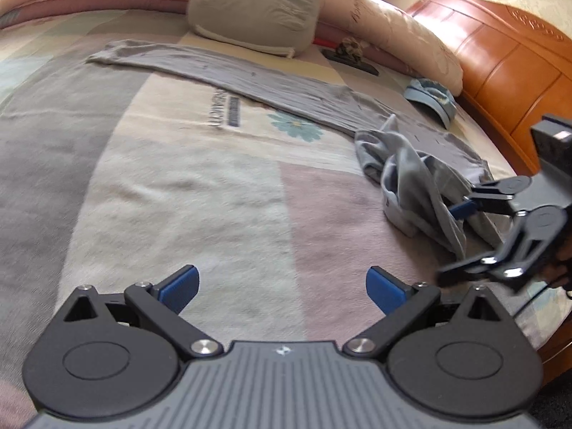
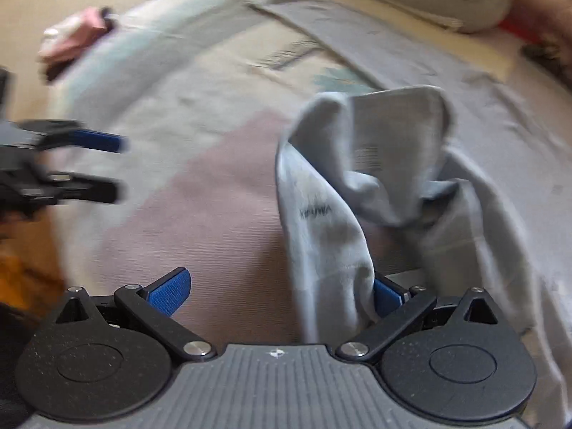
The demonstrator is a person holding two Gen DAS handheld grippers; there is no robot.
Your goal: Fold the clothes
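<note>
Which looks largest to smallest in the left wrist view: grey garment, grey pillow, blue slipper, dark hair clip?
1. grey garment, stretched across the bed
2. grey pillow
3. blue slipper and dark hair clip: similar in apparent size, and both lie far from the camera, so no ranking between them.

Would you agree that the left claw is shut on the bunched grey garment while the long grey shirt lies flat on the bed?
Not quite: the left claw is open over bare blanket and holds nothing, as the left wrist view shows. The bunched grey garment lies by the right claw. The long grey shirt does lie flat on the bed.
</note>
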